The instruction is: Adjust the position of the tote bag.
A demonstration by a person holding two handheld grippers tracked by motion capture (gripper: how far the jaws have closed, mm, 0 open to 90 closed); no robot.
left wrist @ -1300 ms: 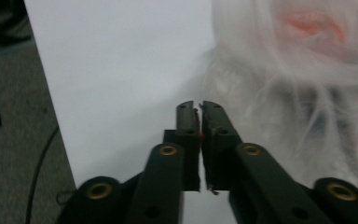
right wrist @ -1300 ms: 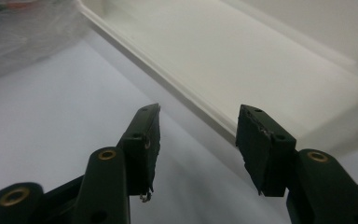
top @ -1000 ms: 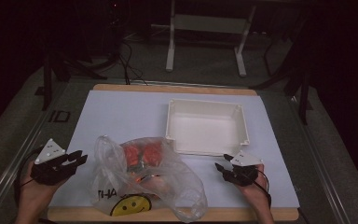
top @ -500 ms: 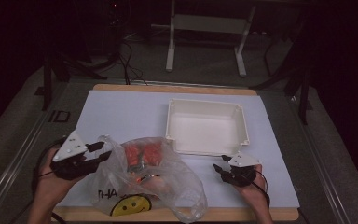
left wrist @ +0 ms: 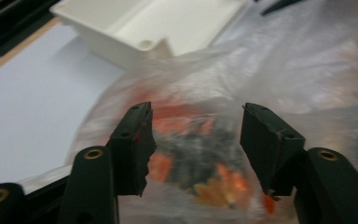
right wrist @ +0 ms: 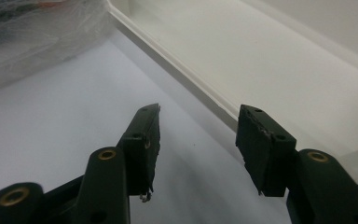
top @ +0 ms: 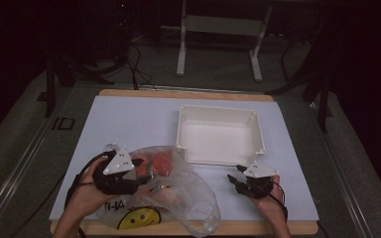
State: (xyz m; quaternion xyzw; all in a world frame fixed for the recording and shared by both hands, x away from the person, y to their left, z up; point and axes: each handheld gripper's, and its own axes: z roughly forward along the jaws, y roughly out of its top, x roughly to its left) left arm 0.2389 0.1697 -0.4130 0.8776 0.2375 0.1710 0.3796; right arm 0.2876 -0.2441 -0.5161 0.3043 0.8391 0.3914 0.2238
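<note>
- My left gripper [left wrist: 193, 140]: jaws wide, just been opening, reaching at the clear plastic bag [top: 178, 191] of orange pieces at near edge; nothing pinched yet.
- My right gripper [top: 245, 181]: wide, empty, waiting beside.
- White tray [top: 221, 136] beyond, probably where contents go.

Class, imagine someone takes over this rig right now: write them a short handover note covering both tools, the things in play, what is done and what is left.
Left tool: jaws have just been opening, nothing clamped; it hangs over the clear plastic bag, aimed at the orange items inside.
Right tool: open, empty, low over the white mat beside the near wall of the white tray.
Bag: lies at the near edge of the mat, items inside it.
Tray: empty, behind the bag to the right.
Done: nothing moved out of the bag yet.
Left: probably open the bag and move the items to the tray.
</note>
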